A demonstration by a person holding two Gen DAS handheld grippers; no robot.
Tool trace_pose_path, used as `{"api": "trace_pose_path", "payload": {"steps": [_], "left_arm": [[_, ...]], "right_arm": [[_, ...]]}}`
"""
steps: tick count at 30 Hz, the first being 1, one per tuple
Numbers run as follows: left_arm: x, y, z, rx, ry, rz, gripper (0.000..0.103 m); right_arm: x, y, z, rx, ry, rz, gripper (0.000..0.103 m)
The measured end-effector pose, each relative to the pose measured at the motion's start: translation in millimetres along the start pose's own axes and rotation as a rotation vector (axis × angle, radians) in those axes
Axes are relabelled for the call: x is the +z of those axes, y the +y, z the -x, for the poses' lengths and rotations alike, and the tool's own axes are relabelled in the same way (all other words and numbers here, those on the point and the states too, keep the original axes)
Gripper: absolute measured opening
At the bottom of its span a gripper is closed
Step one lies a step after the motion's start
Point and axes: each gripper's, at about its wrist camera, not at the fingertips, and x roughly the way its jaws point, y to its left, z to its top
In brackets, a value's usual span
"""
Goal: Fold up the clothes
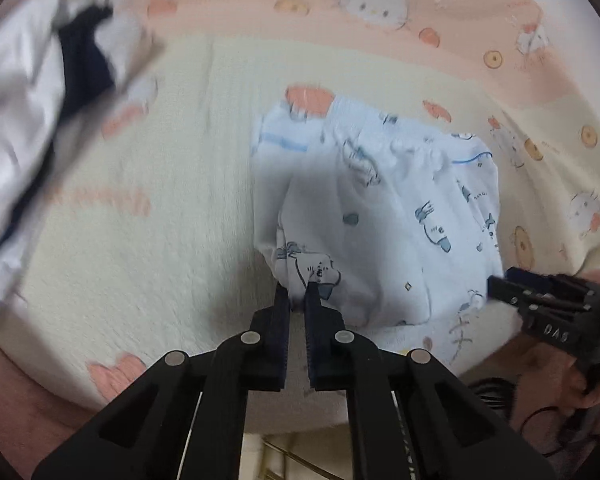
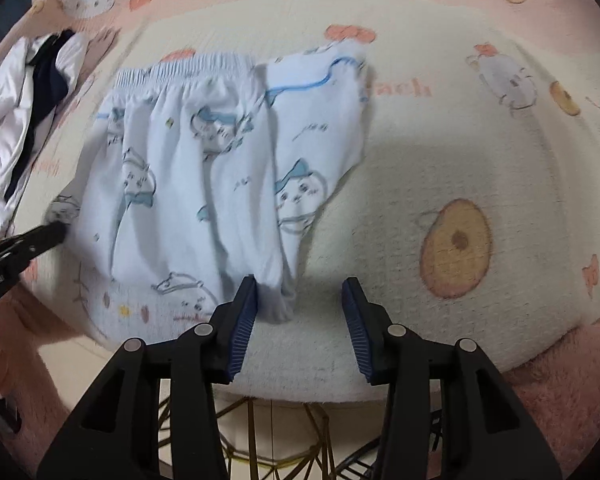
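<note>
Pale-blue cartoon-print cotton shorts: near blanket's front edge. Light, limp, creasing; grip hem corners. Left gripper pinches one corner; right gripper agape beside another.

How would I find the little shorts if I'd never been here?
Look at the cream and pink blanket with cartoon cats. Near its middle lie the shorts, pale blue with a gathered waistband and small blue animal prints. The only other clothes, at the far left, are plain white and navy.
</note>
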Motion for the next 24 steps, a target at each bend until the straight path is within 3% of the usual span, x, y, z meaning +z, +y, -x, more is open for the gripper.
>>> {"api": "trace_pose_path", "payload": {"steps": [5,11,14,17,20,22,24], "left_arm": [[10.1,13.7,-4.5,0.007,0.037,0.047,0.007],[9.6,16.3,-15.0,0.132,0.102,-0.008,0.002],[12.0,32.6,-19.7,0.09,0.133,0.06,0.003],[20.6,37.4,-6.0,0.04,0.069,0.093,0.004],[29.6,25.5,7.8,0.121,-0.029,0.04,0.005],[33.7,12.4,9.0,0.176,-0.081,-0.014,0.005],[35.9,4.2,12.8,0.192,-0.121,-0.056,0.006]], "right_arm": [[-3.4,2.4,0.9,-0.035,0.006,0.029,0.043],[-6.3,-12.4,4.2,-0.027,0.015,-0.008,0.044],[-8.0,-25.5,13.7,0.001,-0.004,-0.051,0.044],[-6.7,-36.4,37.9,0.086,-0.088,-0.096,0.044],[-3.2,-35.3,66.8,0.144,-0.215,-0.084,0.044],[-2.6,-13.3,67.8,0.143,-0.227,-0.007,0.044],[5.5,6.7,49.2,0.097,-0.178,0.091,0.044]]}}
